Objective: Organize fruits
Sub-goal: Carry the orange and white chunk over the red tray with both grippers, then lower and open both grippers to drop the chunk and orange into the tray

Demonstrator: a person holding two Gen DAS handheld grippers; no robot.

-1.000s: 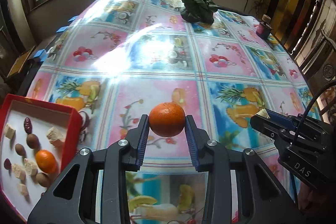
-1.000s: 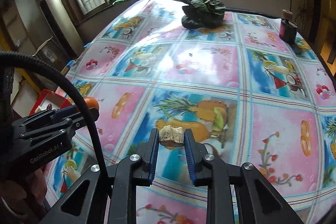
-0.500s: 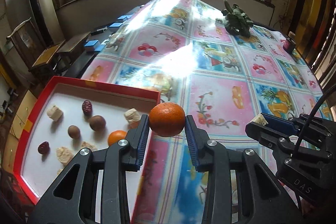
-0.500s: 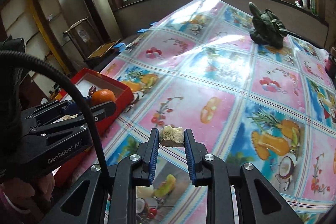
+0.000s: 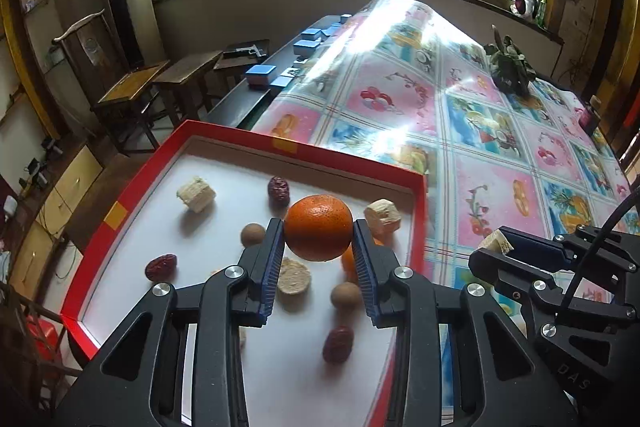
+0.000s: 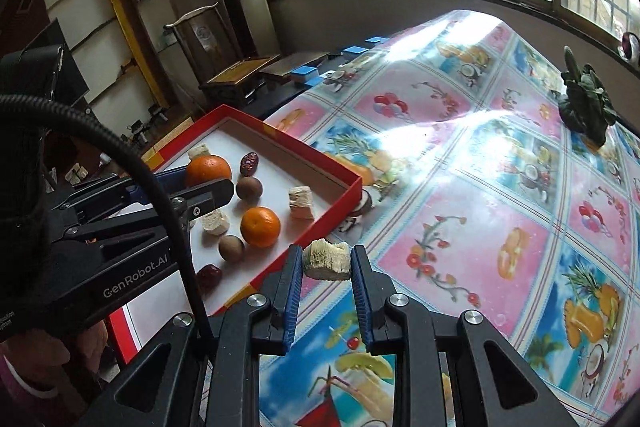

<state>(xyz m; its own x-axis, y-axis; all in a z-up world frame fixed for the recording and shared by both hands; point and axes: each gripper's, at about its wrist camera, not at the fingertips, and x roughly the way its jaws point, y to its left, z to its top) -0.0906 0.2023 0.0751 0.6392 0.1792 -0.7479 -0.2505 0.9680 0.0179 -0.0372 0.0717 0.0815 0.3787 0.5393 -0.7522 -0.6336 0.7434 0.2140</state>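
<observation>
My left gripper (image 5: 318, 253) is shut on an orange (image 5: 318, 227) and holds it above the red tray (image 5: 132, 183), which has a white floor. The tray holds pale cubes (image 5: 196, 193), red dates (image 5: 161, 266), brown round fruits (image 5: 346, 295) and a second orange (image 6: 260, 226). My right gripper (image 6: 326, 269) is shut on a pale cube piece (image 6: 326, 259), above the tablecloth just right of the tray's right rim (image 6: 320, 217). The left gripper and its orange (image 6: 208, 170) also show in the right wrist view.
The table (image 5: 500, 187) has a glossy fruit-print cloth. A dark leafy bundle (image 5: 510, 67) and a small dark jar (image 5: 588, 115) stand at the far right. Blue boxes (image 5: 260, 74) lie on a dark bench at the table's left edge, wooden stools (image 5: 132, 87) beyond.
Both grippers have swung left. The left one, still holding the orange, has gone from over the tablecloth to above the tray. The right one has come close to the tray's right rim.
</observation>
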